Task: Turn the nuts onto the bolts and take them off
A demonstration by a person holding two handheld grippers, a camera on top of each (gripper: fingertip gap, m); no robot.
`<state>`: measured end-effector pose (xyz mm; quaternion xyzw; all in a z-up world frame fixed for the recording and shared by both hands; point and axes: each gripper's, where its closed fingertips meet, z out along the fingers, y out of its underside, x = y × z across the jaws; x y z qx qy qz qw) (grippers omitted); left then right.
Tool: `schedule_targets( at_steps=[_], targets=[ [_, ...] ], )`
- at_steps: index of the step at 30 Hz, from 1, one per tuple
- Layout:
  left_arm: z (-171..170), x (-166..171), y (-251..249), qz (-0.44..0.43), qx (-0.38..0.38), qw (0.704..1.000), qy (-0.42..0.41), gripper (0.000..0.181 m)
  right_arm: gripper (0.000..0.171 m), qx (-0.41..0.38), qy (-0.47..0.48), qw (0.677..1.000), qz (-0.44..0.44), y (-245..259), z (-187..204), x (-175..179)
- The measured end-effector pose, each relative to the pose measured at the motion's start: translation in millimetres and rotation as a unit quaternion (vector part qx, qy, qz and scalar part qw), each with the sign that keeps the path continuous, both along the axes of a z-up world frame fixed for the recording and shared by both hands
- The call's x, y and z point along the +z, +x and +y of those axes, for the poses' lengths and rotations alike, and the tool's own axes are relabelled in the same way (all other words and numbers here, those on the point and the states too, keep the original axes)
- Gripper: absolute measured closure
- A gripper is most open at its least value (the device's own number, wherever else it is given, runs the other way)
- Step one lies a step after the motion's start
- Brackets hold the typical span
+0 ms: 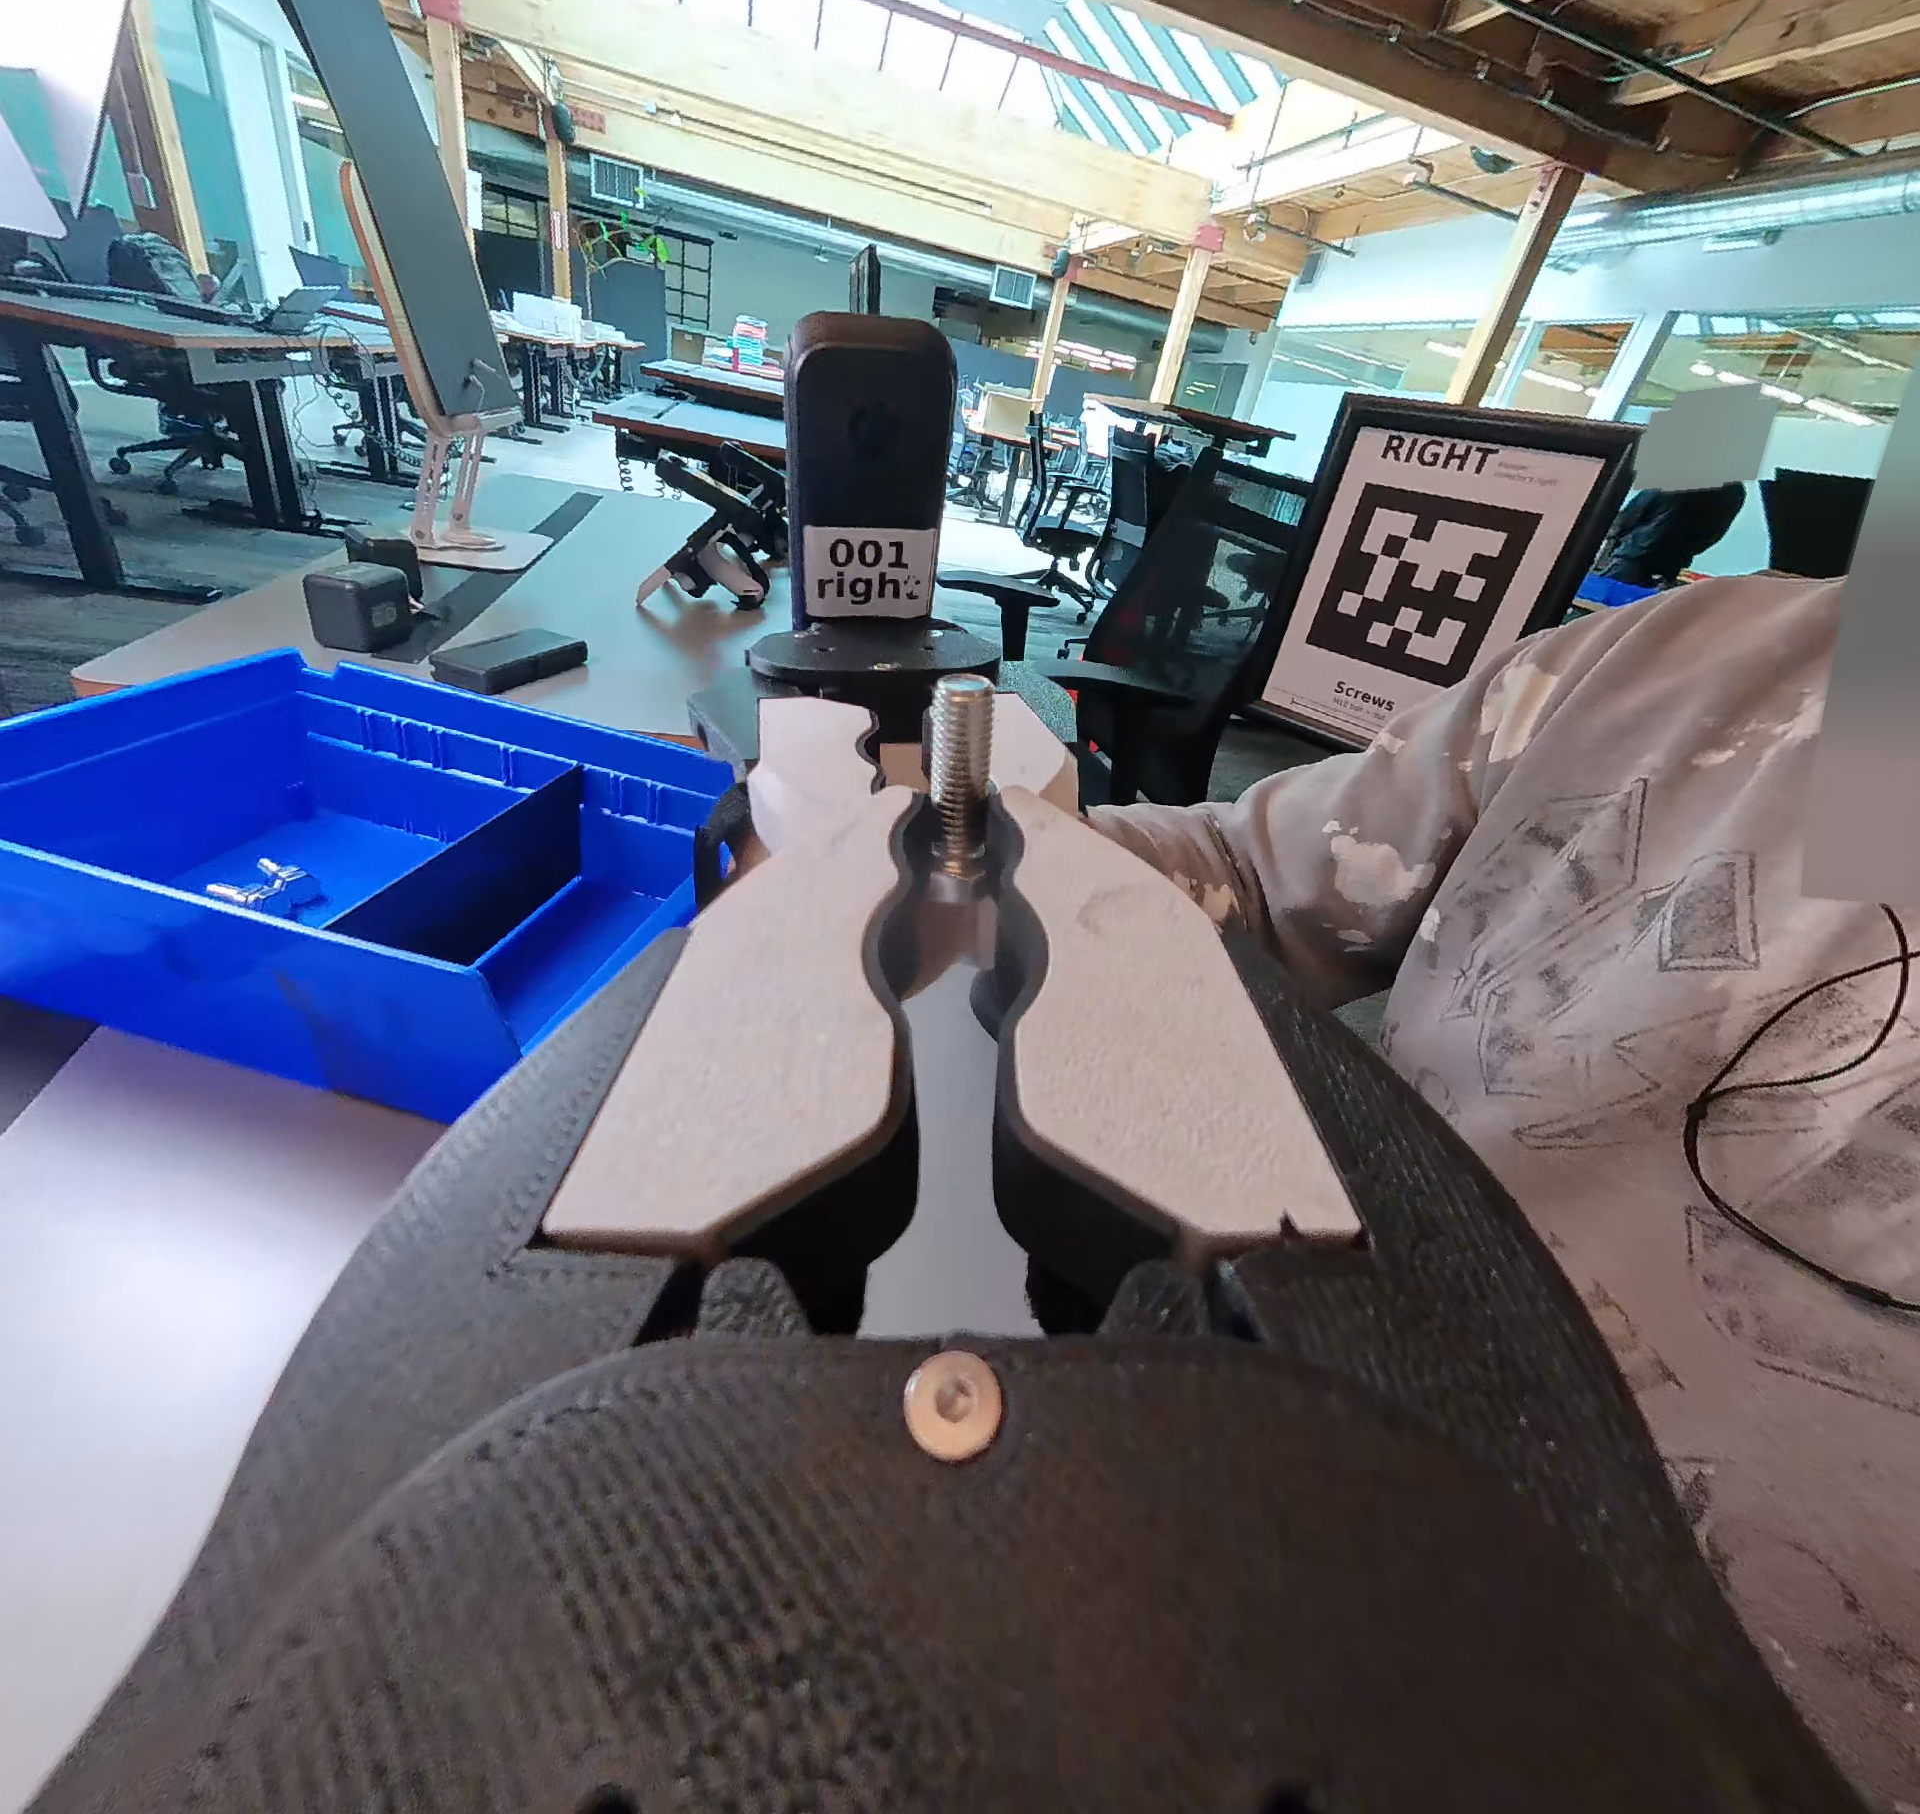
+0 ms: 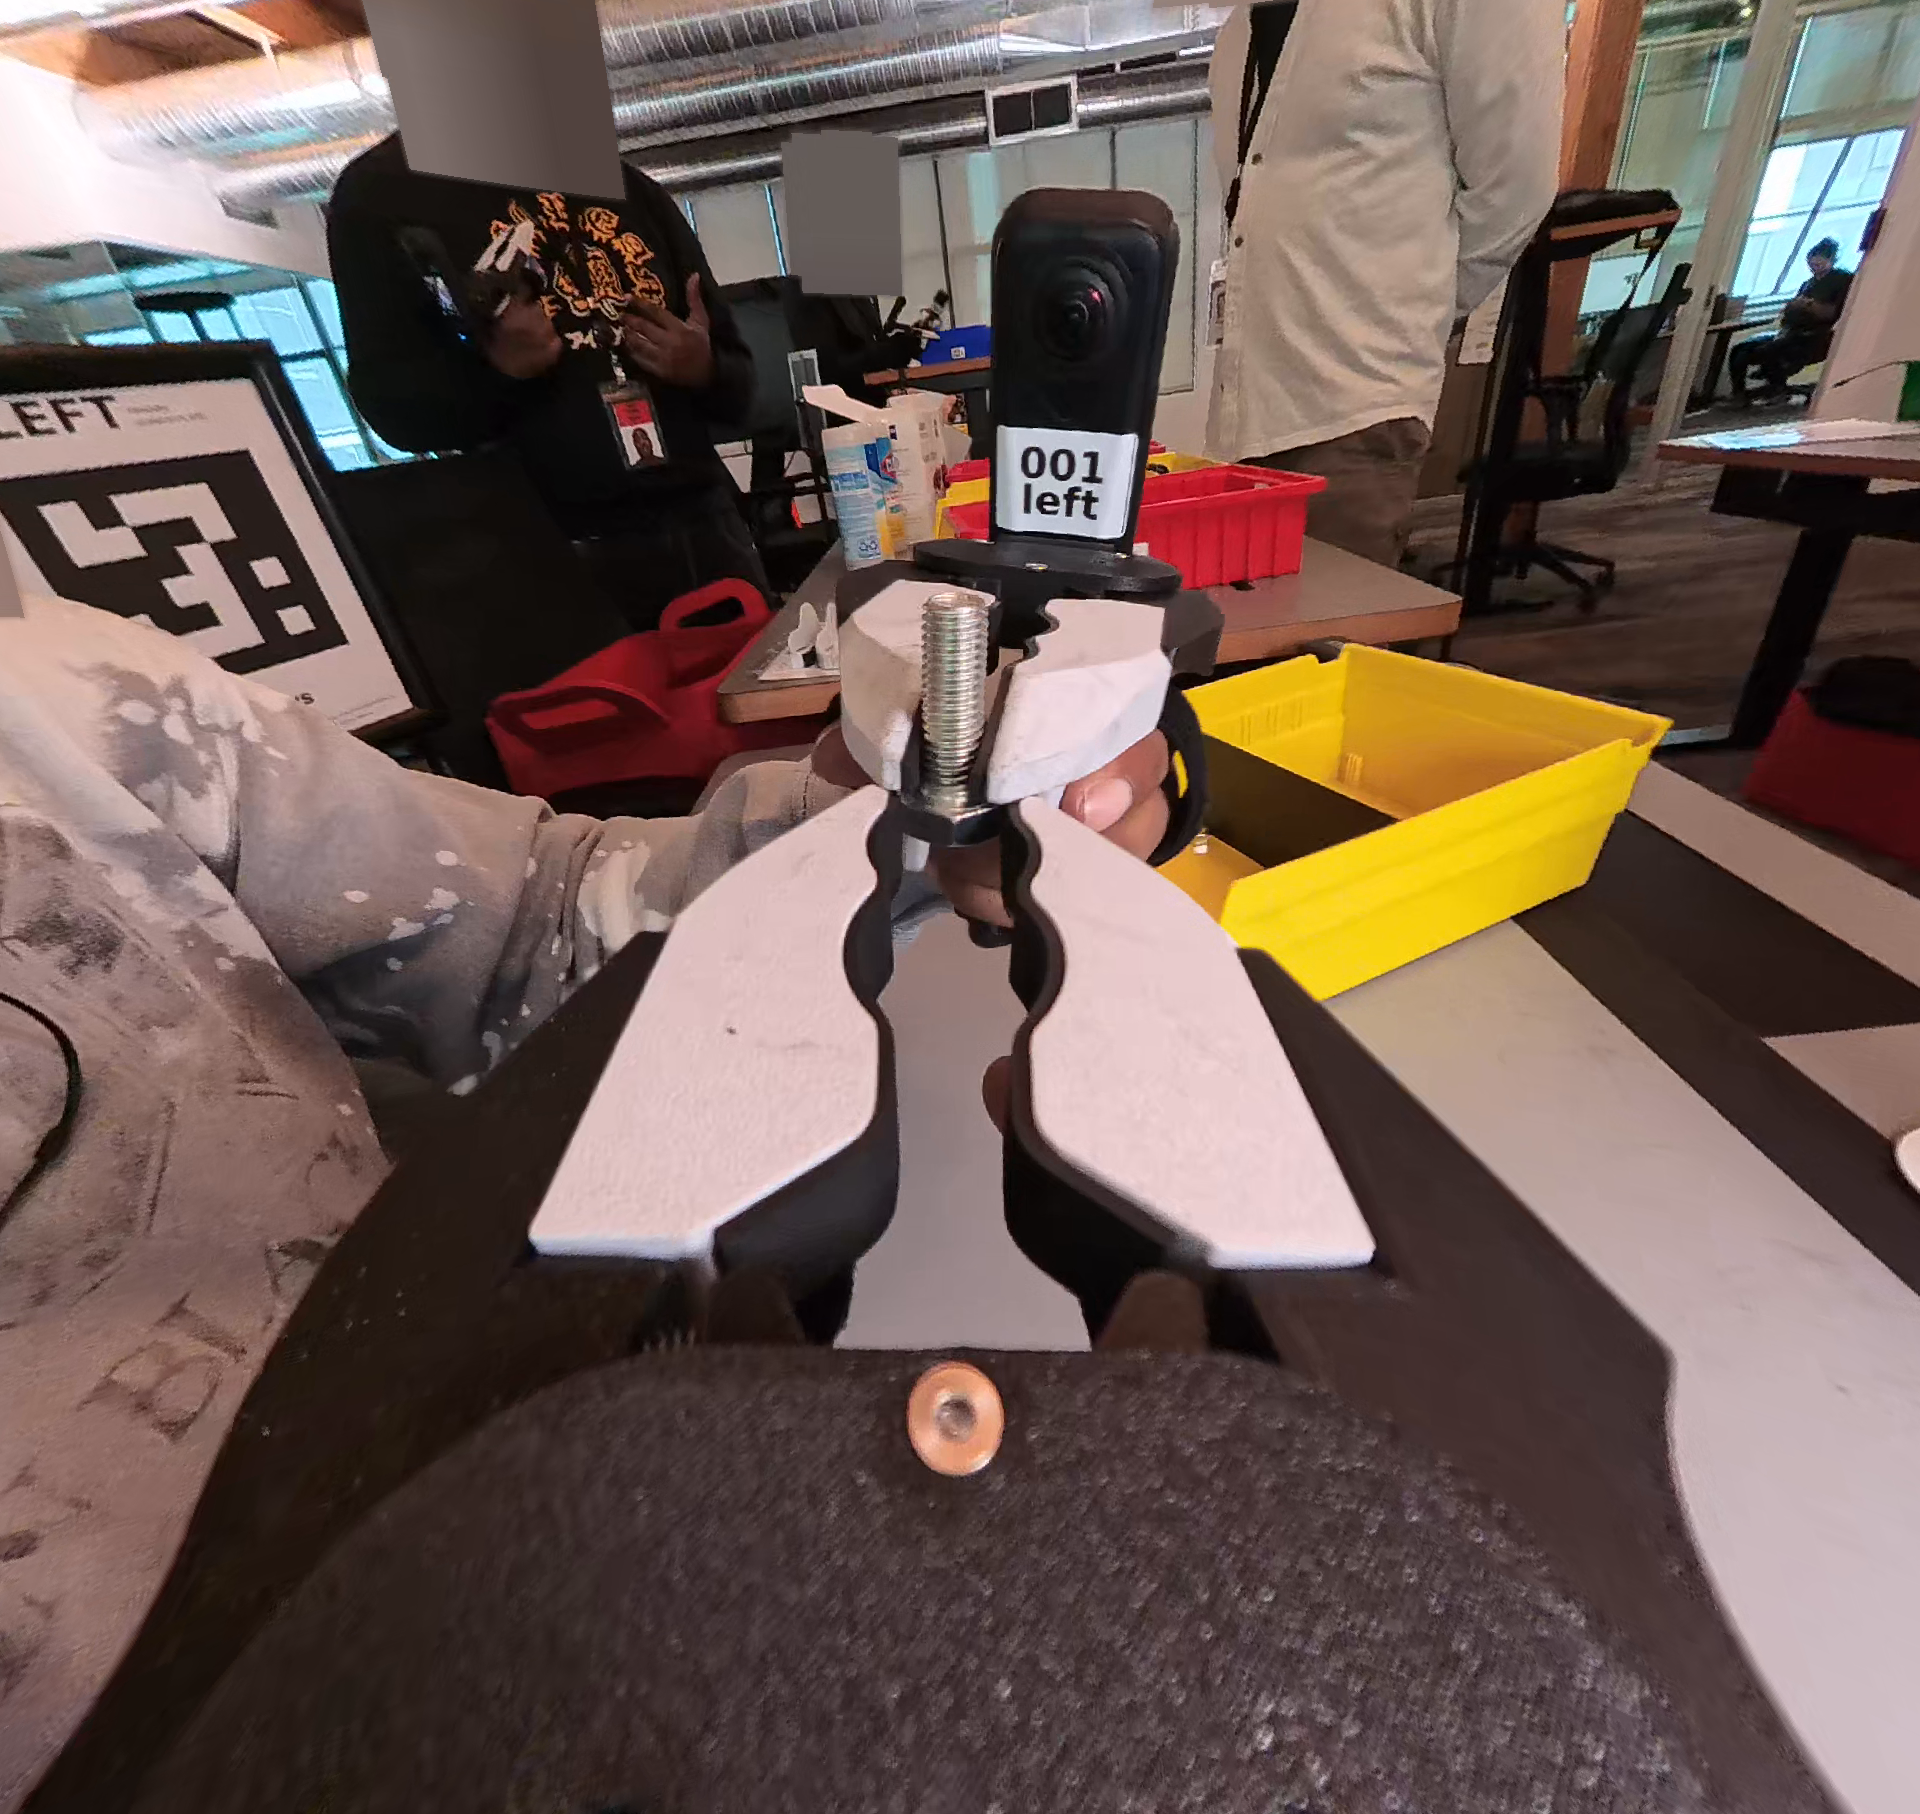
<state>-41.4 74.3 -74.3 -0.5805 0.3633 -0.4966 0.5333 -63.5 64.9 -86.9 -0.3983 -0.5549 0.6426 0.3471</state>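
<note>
A silver threaded bolt (image 1: pixel 961 756) stands upright between my two grippers, which face each other tip to tip. My left gripper (image 1: pixel 961 834) is shut on the bolt's lower end, where a hex piece (image 1: pixel 953 897) sits between the fingers. My right gripper (image 2: pixel 951 819) is shut on a dark nut (image 2: pixel 940 817) at the base of the bolt (image 2: pixel 954 694). The right gripper (image 1: pixel 925 746) shows just behind the bolt in the left wrist view. The left gripper (image 2: pixel 982 704) shows around the thread in the right wrist view. I cannot tell exactly where nut and bolt head meet.
A blue divided bin (image 1: pixel 312 995) with a few silver parts (image 1: pixel 265 886) lies to the left. A yellow bin (image 2: pixel 1455 829) lies on the other side. Framed marker boards (image 1: pixel 1444 569) (image 2: pixel 156 538) stand behind, and people (image 2: pixel 540 362) stand beyond the table. A hand (image 2: pixel 1117 798) holds the left gripper.
</note>
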Motion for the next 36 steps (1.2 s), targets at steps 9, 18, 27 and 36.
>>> schedule_targets(
  at_steps=[9,18,27,36],
  targets=[
    [0.6,7.4,-16.3,0.041,0.061,0.997,0.035,0.163,0.154,-0.056,0.060,0.997,0.016,-7.1,6.5,-7.0],
    [5.3,0.7,-13.0,0.082,0.085,0.992,0.054,0.171,0.154,-0.072,0.066,0.995,0.020,-9.9,8.3,-9.1],
    [5.3,1.2,-10.9,0.070,0.075,0.993,0.052,0.171,0.153,-0.081,0.074,0.994,0.031,-8.9,8.1,-5.5],
    [6.7,1.9,-10.9,0.066,0.081,0.993,0.054,0.171,0.153,-0.081,0.073,0.994,0.026,-7.9,9.1,-5.1]
  ],
)
